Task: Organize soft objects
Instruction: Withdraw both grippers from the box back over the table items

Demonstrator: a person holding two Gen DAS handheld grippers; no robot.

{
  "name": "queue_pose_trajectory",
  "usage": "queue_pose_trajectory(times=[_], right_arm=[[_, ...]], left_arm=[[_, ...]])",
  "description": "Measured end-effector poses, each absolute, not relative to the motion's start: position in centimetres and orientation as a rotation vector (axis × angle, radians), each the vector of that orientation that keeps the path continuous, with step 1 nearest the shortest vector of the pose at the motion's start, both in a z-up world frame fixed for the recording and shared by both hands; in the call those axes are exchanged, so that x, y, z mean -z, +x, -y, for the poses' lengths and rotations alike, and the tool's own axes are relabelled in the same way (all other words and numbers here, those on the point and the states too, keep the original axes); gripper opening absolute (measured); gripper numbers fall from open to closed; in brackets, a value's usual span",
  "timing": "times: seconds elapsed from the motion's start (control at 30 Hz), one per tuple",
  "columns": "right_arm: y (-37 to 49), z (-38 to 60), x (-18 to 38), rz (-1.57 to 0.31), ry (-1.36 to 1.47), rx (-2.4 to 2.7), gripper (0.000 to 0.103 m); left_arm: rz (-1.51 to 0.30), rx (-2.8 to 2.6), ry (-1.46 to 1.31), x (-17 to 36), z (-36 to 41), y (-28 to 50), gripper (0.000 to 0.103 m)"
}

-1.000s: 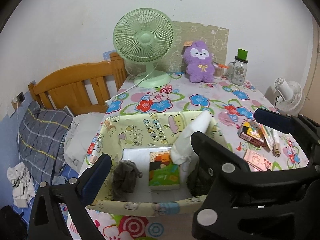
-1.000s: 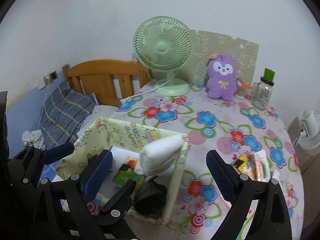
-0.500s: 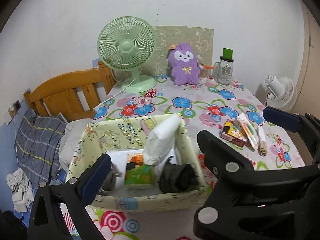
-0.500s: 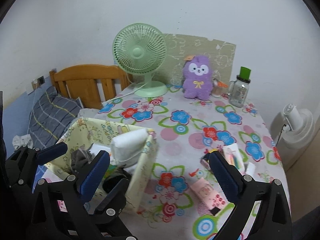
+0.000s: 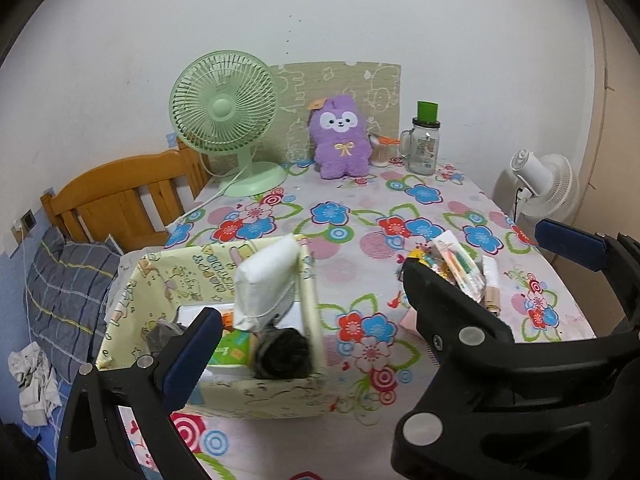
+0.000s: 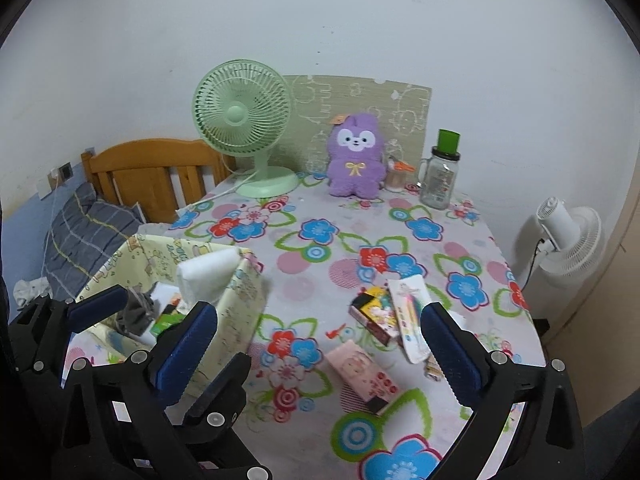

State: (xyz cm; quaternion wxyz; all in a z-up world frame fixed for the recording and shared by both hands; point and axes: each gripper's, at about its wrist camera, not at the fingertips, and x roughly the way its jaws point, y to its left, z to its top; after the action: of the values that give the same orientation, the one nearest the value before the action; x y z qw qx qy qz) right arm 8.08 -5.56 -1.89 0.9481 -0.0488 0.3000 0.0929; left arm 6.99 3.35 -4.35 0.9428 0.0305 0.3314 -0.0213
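A pale yellow cartoon-print fabric box (image 5: 188, 276) (image 6: 248, 292) stands at the table's near left. In it lie a white soft pack (image 5: 268, 276) (image 6: 208, 272), a dark rolled cloth (image 5: 284, 352), a grey cloth (image 6: 136, 314) and a green-orange tissue pack (image 5: 230, 350). A purple plush toy (image 5: 340, 140) (image 6: 354, 156) sits upright at the far edge. My left gripper (image 5: 320, 320) is open over the box's near right corner; the right gripper hides its right finger. My right gripper (image 6: 318, 316) stands wide open over bare tablecloth, holding nothing.
A green desk fan (image 5: 224, 116) and a glass jar with a green lid (image 5: 424, 144) flank the plush. Stationery packs (image 6: 404, 312) and a pink box (image 6: 360, 368) lie near right. A white fan (image 6: 568, 236) stands beyond the table's right edge, a wooden headboard (image 5: 120, 200) to the left.
Both grippers have moved right and back from the box, which now sits lower left in both views. More of the flowered tablecloth and the stationery shows.
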Motion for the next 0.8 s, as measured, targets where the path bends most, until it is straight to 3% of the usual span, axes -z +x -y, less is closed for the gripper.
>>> queue_pose_trajectory(times=[0.8], right_arm=[[7.6,13.0,3.1,-0.615,-0.095,-0.125,0.103]], left_arm=[[-0.689,0.067,0.030,5.6,3.5,7.2,0.103]])
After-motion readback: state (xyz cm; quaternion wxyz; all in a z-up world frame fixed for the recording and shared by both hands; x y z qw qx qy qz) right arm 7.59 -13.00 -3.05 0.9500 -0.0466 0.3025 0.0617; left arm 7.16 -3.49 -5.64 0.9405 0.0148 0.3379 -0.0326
